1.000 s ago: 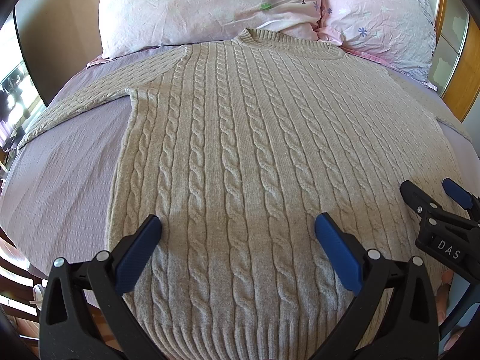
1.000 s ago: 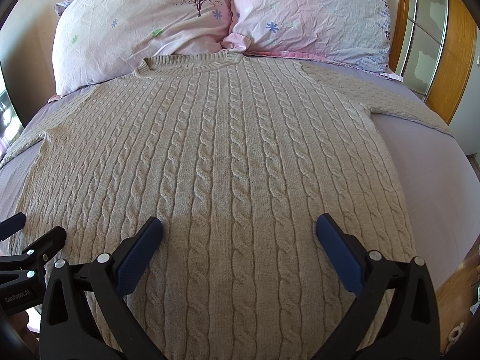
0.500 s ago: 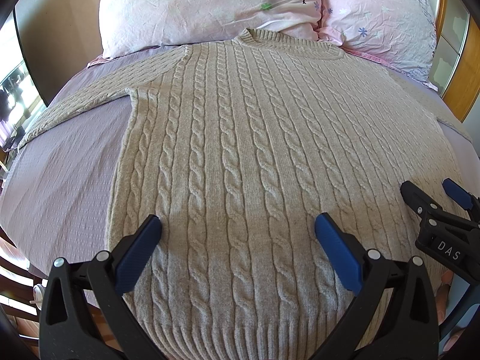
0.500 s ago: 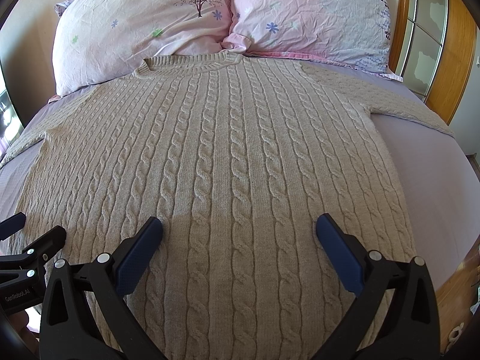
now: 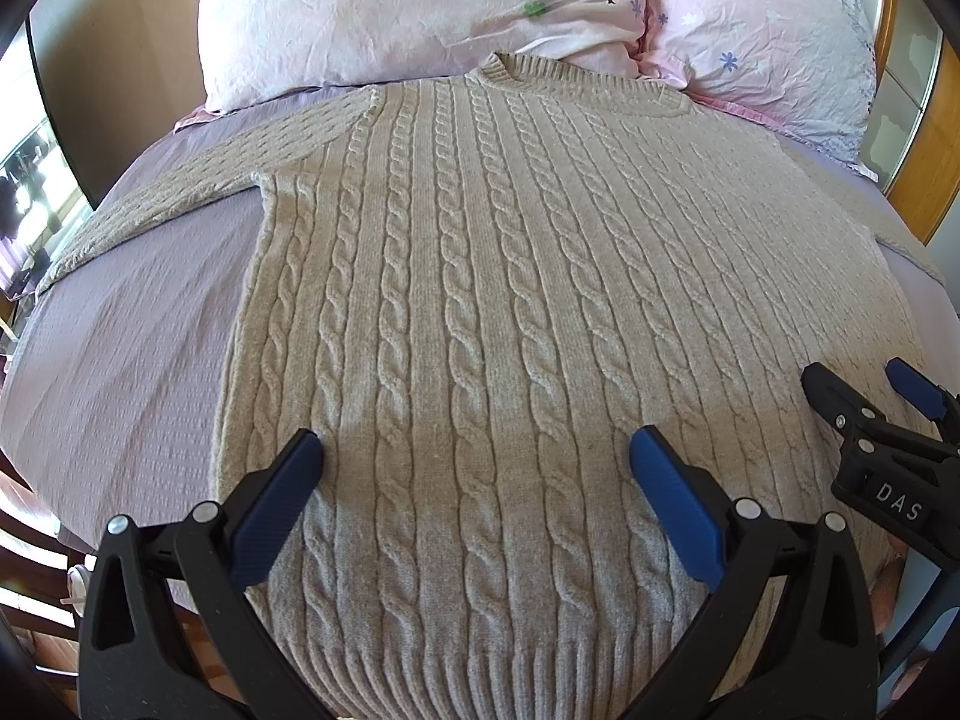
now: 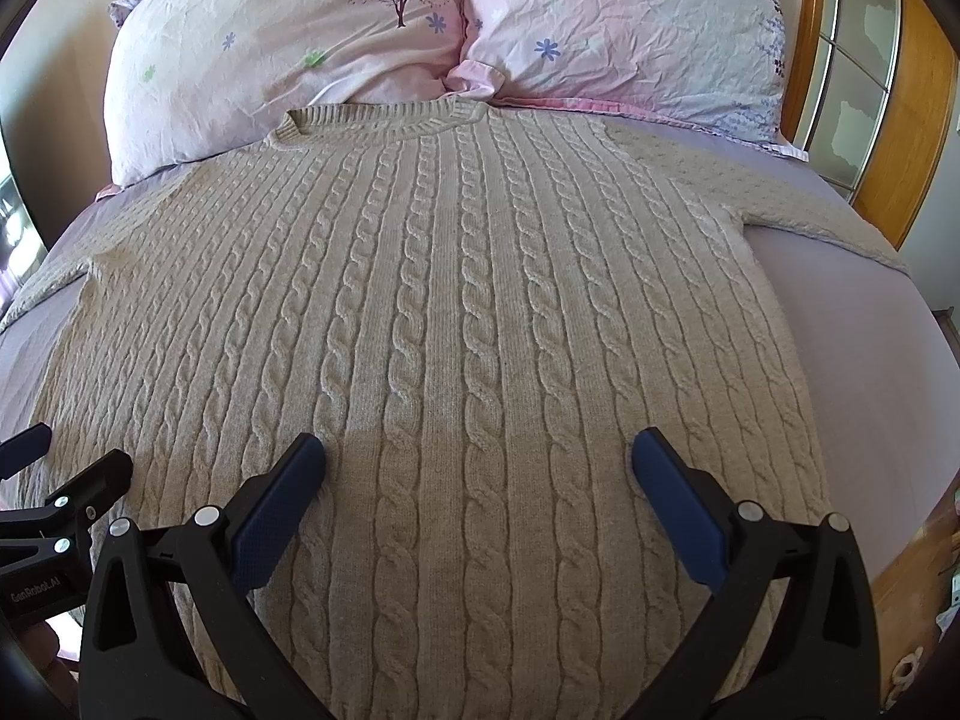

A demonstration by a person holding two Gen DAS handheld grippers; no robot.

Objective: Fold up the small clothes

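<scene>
Left claw (image 5: pixel 474 459) wide open, holding nothing, above the lower hem area of a beige cable-knit wool sweater (image 5: pixel 510 300) spread flat, sleeves out, on a lilac-sheeted bed (image 5: pixel 120 348); collar touching two pink floral pillows (image 5: pixel 420 12). Right claw (image 6: pixel 477 462) also wide open, empty, over the sweater's lower right part.

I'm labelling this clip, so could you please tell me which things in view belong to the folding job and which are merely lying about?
Part of the job:
- cable-knit sweater, spread flat on the bed
- left gripper, open
- right gripper, open

Just there:
- tree-print pillow
- floral pillow
- lilac bedsheet
- wooden headboard
</scene>
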